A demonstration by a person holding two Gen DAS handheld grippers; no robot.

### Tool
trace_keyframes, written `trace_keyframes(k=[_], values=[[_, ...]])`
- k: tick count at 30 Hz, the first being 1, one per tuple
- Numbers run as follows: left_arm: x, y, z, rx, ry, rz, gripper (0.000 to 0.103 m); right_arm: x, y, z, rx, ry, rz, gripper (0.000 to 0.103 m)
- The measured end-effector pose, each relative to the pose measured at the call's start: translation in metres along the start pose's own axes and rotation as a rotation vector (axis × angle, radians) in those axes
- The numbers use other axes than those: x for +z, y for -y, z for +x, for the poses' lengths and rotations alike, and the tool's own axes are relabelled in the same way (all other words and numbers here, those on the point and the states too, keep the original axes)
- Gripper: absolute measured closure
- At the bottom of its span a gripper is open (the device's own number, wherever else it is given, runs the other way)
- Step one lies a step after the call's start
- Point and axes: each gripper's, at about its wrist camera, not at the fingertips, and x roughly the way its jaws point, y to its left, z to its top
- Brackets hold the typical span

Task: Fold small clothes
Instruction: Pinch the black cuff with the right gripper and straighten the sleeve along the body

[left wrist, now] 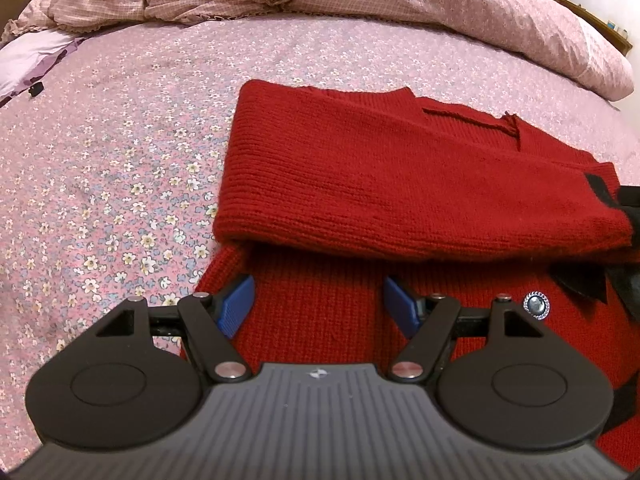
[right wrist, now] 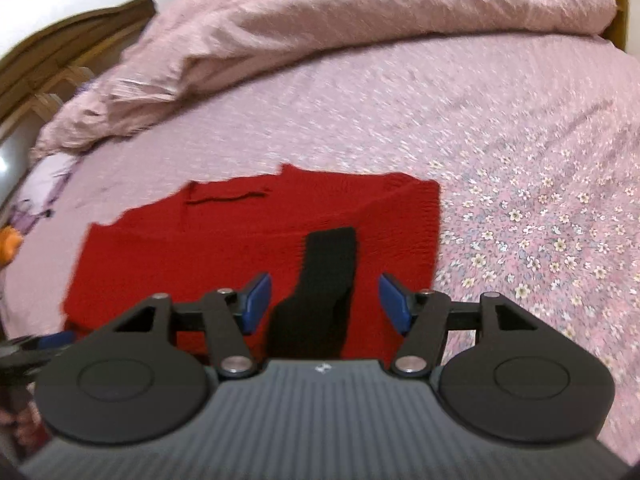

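A red knit sweater [left wrist: 380, 184] lies on the floral bedsheet [left wrist: 100, 184], one sleeve folded across its body. A silver button [left wrist: 536, 303] and black bow trim [left wrist: 580, 282] show on its right part. My left gripper [left wrist: 318, 294] hovers open over the sweater's near edge, with only flat knit between the blue pads [left wrist: 236, 306]. In the right wrist view the sweater [right wrist: 200, 252] lies ahead, blurred. My right gripper [right wrist: 324, 286] is open over its right side. A black strip of trim [right wrist: 332, 248] runs between the jaws, and the pads stand apart from it.
A crumpled pink duvet [left wrist: 460, 4] is heaped along the far side of the bed. A lilac cloth [left wrist: 32, 60] lies at the far left. Wooden furniture [right wrist: 52, 60] stands beyond the bed. Bare sheet [right wrist: 540, 220] spreads to the right of the sweater.
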Motion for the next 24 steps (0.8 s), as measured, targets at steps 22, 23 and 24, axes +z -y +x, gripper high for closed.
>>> trace_keyframes(k=[22,23,24], values=[[0.007,0.001,0.006,0.006,0.026,-0.004,0.027,0.017,-0.025,-0.014,-0.079,0.299,-0.128,0.090],[0.007,0.003,0.007,0.007,0.027,0.002,0.027,0.020,-0.026,-0.012,-0.106,0.304,-0.149,0.090],[0.007,0.003,0.008,0.010,0.027,0.006,0.027,0.020,-0.025,-0.007,-0.117,0.296,-0.156,0.090]])
